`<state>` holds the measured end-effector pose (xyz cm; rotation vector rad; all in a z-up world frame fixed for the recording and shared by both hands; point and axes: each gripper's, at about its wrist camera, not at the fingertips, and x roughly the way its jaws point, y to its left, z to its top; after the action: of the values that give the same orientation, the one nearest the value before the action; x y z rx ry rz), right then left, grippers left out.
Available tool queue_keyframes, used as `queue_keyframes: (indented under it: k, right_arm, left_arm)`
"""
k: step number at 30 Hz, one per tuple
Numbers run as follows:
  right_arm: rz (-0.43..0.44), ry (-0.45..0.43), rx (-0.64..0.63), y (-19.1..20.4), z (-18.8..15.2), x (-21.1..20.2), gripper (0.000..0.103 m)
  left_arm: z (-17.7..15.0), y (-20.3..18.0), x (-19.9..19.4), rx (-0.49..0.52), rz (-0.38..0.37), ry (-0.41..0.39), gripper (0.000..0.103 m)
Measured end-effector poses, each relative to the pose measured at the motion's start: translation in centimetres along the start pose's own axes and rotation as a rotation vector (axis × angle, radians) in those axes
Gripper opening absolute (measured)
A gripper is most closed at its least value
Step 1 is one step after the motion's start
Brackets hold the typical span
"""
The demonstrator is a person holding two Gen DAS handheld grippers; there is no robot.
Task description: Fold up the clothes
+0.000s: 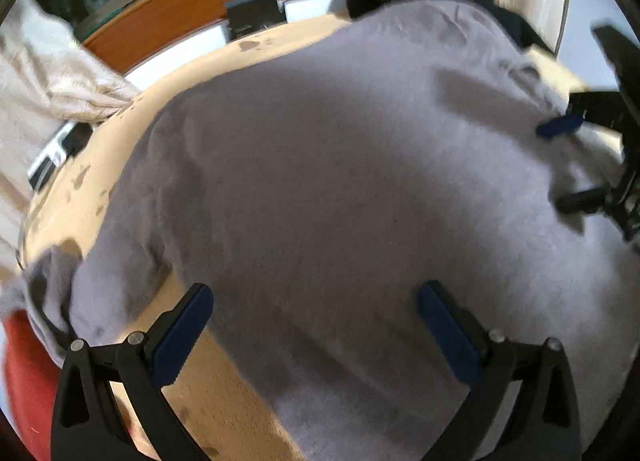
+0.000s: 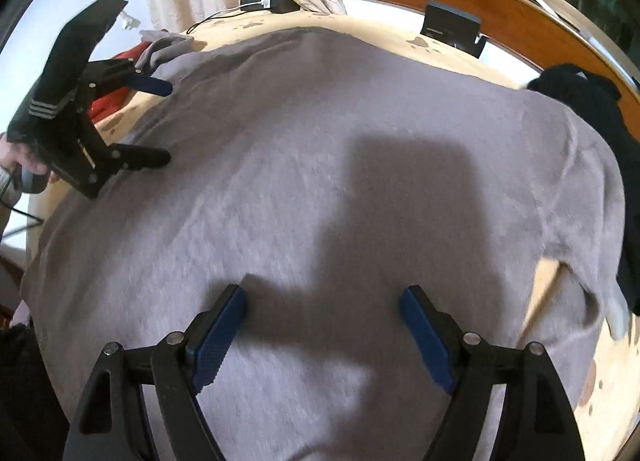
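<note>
Both tools spread and empty above a grey sweatshirt (image 2: 320, 165) lying flat on the tan surface (image 1: 224, 401).

From left to right: the sweatshirt's left sleeve (image 1: 44, 293) bunches and droops at the surface edge, so it may slide off when pulled; the left tool (image 1: 316, 325) straddles the left edge of the sweatshirt, so closing here could miss the fabric; the right tool (image 2: 324, 337) hangs over mid-body, far from any seam; a black garment (image 2: 592, 101) touches the right shoulder and could be caught in the fold.
</note>
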<state>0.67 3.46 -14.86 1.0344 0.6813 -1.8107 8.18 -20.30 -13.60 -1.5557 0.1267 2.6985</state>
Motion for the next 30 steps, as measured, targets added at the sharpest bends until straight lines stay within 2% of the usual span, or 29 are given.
queue_keyframes:
  k: [4, 9, 13, 16, 19, 23, 28, 30]
  right_arm:
    - [-0.002, -0.035, 0.012, -0.1, -0.9, -0.2, 0.086]
    - [-0.027, -0.026, 0.042, 0.3, -1.3, -0.6, 0.087]
    - [0.017, -0.078, 0.074, 1.8, -1.2, -2.0, 0.087]
    - [0.029, -0.110, 0.046, 3.6, -1.3, -3.2, 0.087]
    - [0.046, -0.072, -0.009, 5.6, -1.7, -2.9, 0.087]
    - [0.065, 0.004, -0.072, 7.2, -2.9, -2.1, 0.087]
    - [0.069, 0.017, -0.126, 7.2, -4.6, -2.9, 0.088]
    - [0.070, 0.016, -0.125, 7.0, -5.2, -3.2, 0.088]
  left_arm:
    - [-0.8, 1.2, -0.1, -0.059, -0.041, -0.008, 0.103]
    - [-0.2, 0.5, -0.6, -0.057, 0.001, -0.010, 0.103]
    - [0.2, -2.0, -2.2, -0.015, -0.029, -0.064, 0.103]
    - [0.4, -4.7, -3.1, 0.046, -0.037, -0.093, 0.103]
    - [0.4, -6.7, -3.3, 0.087, -0.067, -0.091, 0.103]
    - [-0.9, -8.5, -3.4, 0.135, -0.157, -0.054, 0.103]
    - [-3.0, -10.2, -3.0, 0.218, -0.142, 0.004, 0.103]
    - [-3.3, -10.0, -3.0, 0.202, -0.157, 0.005, 0.103]
